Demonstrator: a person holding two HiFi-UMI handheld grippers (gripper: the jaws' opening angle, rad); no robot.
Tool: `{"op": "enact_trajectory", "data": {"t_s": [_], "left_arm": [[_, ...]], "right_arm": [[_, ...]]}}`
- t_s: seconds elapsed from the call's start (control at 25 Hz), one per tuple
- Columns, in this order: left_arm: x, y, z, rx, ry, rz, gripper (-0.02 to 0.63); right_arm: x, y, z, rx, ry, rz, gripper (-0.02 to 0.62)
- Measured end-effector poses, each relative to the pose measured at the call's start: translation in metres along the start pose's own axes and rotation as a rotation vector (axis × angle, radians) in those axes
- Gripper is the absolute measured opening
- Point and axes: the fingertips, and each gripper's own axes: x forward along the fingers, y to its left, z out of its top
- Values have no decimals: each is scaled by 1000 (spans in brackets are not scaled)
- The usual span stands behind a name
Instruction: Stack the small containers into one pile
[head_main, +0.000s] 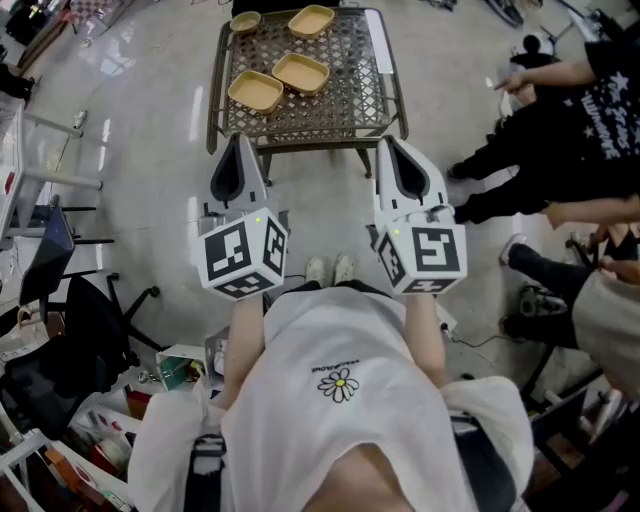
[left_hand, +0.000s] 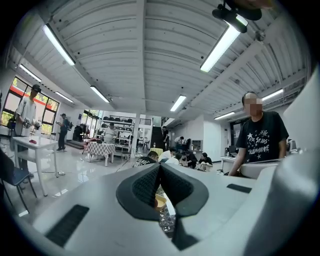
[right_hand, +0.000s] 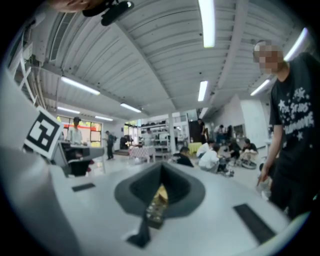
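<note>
Several shallow tan containers lie apart on a metal mesh table (head_main: 350, 100): a small round one (head_main: 245, 21), one at the back (head_main: 311, 20), one in the middle (head_main: 301, 72) and one at the front left (head_main: 256, 91). My left gripper (head_main: 237, 142) and right gripper (head_main: 390, 145) are held level, side by side, short of the table's near edge. Both are shut with nothing in them. In the left gripper view the left gripper (left_hand: 160, 167) shows its black pads pressed together, with a sliver of a tan container (left_hand: 159, 201) below. The right gripper (right_hand: 161, 170) shows the same.
People sit and stand to the right of the table (head_main: 560, 110). An office chair (head_main: 70, 300) and a pile of clutter (head_main: 90, 420) stand on the floor at the left. A person in a black T-shirt (left_hand: 260, 135) stands close by at the right.
</note>
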Motion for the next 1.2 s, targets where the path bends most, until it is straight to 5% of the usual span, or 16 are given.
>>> {"op": "enact_trajectory", "data": {"t_s": [0.68,1.2], "left_arm": [[10,-22,13,-39,-74,20,25],[97,24,5,-29,-67,43,26]], "right_arm": [[6,-20,8,11,-57,85,32],[91,-31,-8,26,-4,72,32]]}}
